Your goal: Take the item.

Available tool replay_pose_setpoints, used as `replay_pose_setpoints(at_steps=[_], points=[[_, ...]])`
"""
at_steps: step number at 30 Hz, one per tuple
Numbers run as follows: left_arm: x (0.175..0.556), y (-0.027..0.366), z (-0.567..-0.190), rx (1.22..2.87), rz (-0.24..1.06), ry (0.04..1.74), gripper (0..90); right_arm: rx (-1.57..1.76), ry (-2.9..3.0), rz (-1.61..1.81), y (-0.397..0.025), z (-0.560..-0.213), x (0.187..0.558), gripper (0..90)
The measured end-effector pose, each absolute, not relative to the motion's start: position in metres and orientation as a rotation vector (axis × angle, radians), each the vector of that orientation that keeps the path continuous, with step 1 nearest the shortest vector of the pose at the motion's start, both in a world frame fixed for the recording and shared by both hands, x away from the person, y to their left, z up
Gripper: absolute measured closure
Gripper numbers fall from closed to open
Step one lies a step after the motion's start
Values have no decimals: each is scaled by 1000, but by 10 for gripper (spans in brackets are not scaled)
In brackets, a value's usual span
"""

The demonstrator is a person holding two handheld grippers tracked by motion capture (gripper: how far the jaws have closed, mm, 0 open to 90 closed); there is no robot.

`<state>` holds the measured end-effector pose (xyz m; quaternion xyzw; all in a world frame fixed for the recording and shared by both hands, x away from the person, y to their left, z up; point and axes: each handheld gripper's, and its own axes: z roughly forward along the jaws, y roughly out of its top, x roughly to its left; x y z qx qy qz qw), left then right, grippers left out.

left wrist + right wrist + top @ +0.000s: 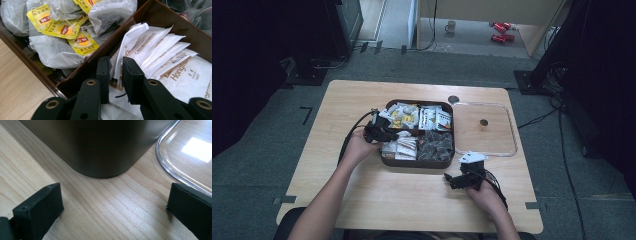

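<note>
Pale, straight-grained wood makes up the table (362, 190), and on it sits a dark brown, round-cornered box (418, 162) split into four compartments. Over at the box's edge, the left gripper (115, 72) has its black jaws nearly together, pinching the lower corner of a flat white paper sachet (130, 42) in the compartment dead ahead of it, where more glossy white sachets (170, 57) fan out just right of the jaws. Beyond the brown divider to the jaws' left lie crinkly grey-white tea bags (53, 51) with yellow tags (62, 30) and thin strings. The right gripper (113, 206) hovers low over bare wood, jaws spread wide and holding nothing; the box's smooth dark corner (100, 150) stands straight ahead of it, and a clear plastic lid (190, 150) with a rounded rim lies flat just ahead to its right.
</note>
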<state>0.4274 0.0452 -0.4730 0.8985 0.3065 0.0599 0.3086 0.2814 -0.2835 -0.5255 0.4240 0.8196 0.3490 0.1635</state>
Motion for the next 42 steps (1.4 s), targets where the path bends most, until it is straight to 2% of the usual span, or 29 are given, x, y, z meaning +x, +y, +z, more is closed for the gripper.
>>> replay_pose_setpoints(at_steps=[4, 8, 42], points=[[425, 42, -473, 2390, 191, 797, 852, 1210, 2336, 995, -283, -526, 281, 0], [425, 41, -472, 2394, 198, 793, 869, 1209, 2336, 995, -283, -526, 282, 0], [412, 68, -441, 2281, 177, 788, 878, 1213, 2335, 997, -283, -526, 281, 0]])
